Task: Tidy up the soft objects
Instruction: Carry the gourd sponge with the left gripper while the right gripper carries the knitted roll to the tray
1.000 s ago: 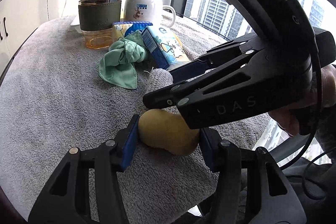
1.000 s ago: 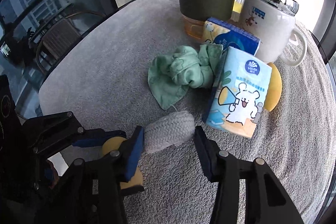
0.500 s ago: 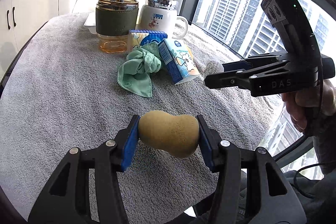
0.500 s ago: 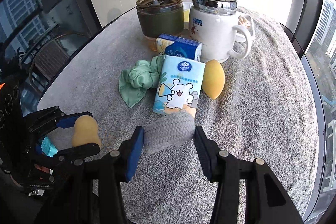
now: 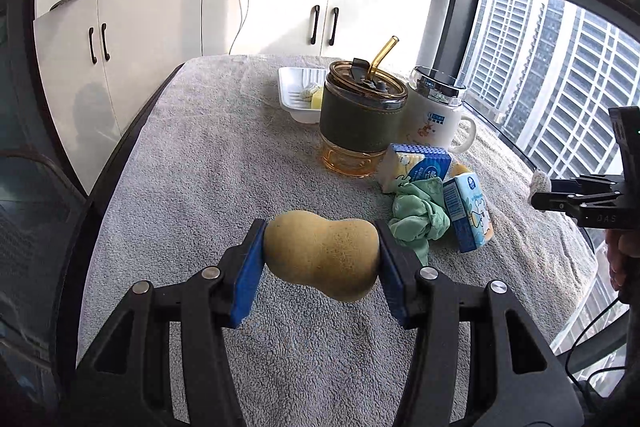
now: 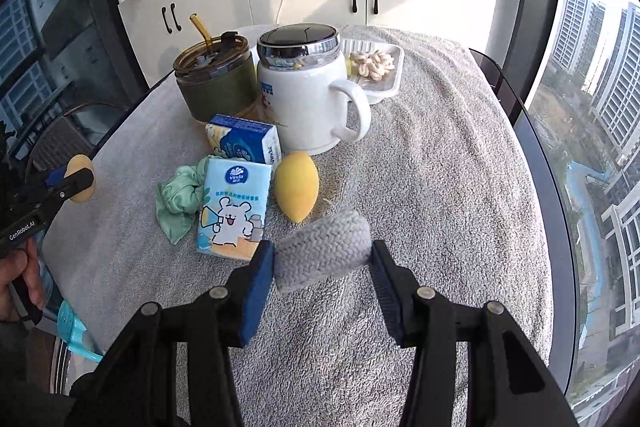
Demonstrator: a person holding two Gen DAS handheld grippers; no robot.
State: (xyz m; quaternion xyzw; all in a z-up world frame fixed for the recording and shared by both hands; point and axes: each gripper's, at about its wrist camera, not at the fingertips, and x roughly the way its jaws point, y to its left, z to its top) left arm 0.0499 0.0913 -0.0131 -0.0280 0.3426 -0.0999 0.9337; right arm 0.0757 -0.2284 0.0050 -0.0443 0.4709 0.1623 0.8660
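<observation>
While left gripper (image 5: pixel 320 259) clamps sponge (image 5: pixel 322 253), right gripper (image 6: pixel 322 267) clamps knit roll (image 6: pixel 322 255)

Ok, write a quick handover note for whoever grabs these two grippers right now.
Left gripper: shut on the tan sponge, held above the towel.
Right gripper: shut on the grey knitted roll, also held up.
On the towel: yellow sponge, green cloth, two tissue packs, in front of the mug and tumbler.
Done: two soft items picked up.
Left: place both, then gather the remaining soft items.
</observation>
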